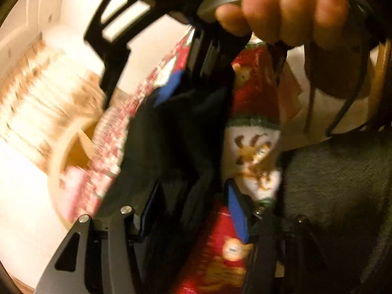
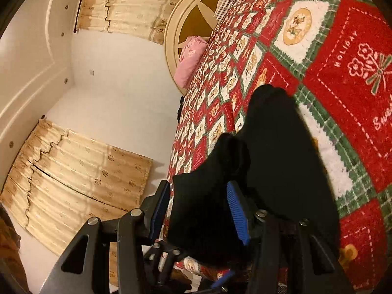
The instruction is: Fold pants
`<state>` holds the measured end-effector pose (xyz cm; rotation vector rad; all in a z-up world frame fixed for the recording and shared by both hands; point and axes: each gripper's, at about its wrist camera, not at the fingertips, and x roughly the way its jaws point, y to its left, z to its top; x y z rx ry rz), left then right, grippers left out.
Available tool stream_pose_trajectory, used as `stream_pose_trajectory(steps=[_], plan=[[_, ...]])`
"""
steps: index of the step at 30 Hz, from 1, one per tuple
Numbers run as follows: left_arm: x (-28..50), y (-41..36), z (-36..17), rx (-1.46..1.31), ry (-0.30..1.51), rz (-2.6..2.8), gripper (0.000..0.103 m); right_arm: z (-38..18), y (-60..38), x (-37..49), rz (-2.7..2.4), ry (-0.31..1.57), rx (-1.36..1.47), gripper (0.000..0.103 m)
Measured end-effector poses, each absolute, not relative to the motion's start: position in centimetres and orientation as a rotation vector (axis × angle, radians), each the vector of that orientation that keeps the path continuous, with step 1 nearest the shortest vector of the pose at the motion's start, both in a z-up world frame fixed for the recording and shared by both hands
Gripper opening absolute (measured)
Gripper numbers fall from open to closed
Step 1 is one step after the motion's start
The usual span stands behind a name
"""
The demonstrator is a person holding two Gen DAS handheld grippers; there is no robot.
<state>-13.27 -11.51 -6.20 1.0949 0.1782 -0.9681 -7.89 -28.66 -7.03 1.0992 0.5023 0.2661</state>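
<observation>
The black pants (image 2: 274, 147) lie bunched on the red holiday blanket (image 2: 343, 93) of a bed. My right gripper (image 2: 197, 208) is shut on a thick fold of them, and black cloth fills the gap between its blue pads. In the left wrist view the pants (image 1: 176, 134) stretch from that gripper (image 1: 193, 85), held by a person's hand (image 1: 294, 12), down to my left gripper (image 1: 192, 213). The left jaws stand apart with cloth between them. Its right pad (image 1: 237, 218) is bare, with blanket showing beside it.
A pink pillow (image 2: 189, 61) leans against a round cream headboard (image 2: 171, 36) at the far end of the bed. Beige patterned curtains (image 2: 85, 171) hang along the white wall. A person's dark grey clothing (image 1: 330, 196) fills the right of the left wrist view.
</observation>
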Motion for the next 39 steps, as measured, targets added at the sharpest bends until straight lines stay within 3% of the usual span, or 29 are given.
stream_pose_trajectory(steps=[3, 7, 13, 15, 16, 23, 26, 29, 34, 39], plan=[[-12.5, -9.8, -4.8, 0.944, 0.247, -1.019, 0.057, -6.7, -28.5, -7.7, 0.256, 0.527, 1.083, 0.050], [-8.1, -4.9, -1.7, 0.525, 0.443, -1.028, 0.062, -6.4, -28.2, -7.4, 0.264, 0.566, 1.033, 0.050], [-1.9, 4.5, -0.3, -0.010, 0.644, -0.904, 0.063, -5.4, -23.5, -5.4, 0.201, 0.709, 0.691, 0.048], [-0.5, 7.0, -0.5, -0.158, 0.669, -0.828, 0.065, -5.5, -22.5, -4.9, 0.154, 0.736, 0.592, 0.015], [0.2, 8.5, -0.8, -0.220, 0.688, -0.767, 0.066, -5.7, -22.4, -4.8, 0.152, 0.740, 0.590, 0.015], [1.2, 8.5, -2.6, -0.247, 0.777, -0.614, 0.066, -3.8, -22.6, -5.5, 0.173, 0.670, 0.495, 0.015], [1.6, 7.6, -2.5, -0.212, 0.762, -0.601, 0.075, -2.7, -22.9, -5.8, 0.140, 0.665, 0.406, 0.015], [1.6, 7.3, -2.3, -0.193, 0.751, -0.598, 0.075, -2.3, -23.6, -6.3, 0.134, 0.654, 0.375, 0.015], [1.6, 7.4, -2.5, -0.181, 0.771, -0.588, 0.075, -3.5, -23.8, -7.0, 0.035, 0.705, 0.246, 0.015], [1.8, 6.9, -2.3, -0.145, 0.780, -0.560, 0.075, -4.7, -25.1, -6.6, 0.042, 0.704, 0.313, 0.015]])
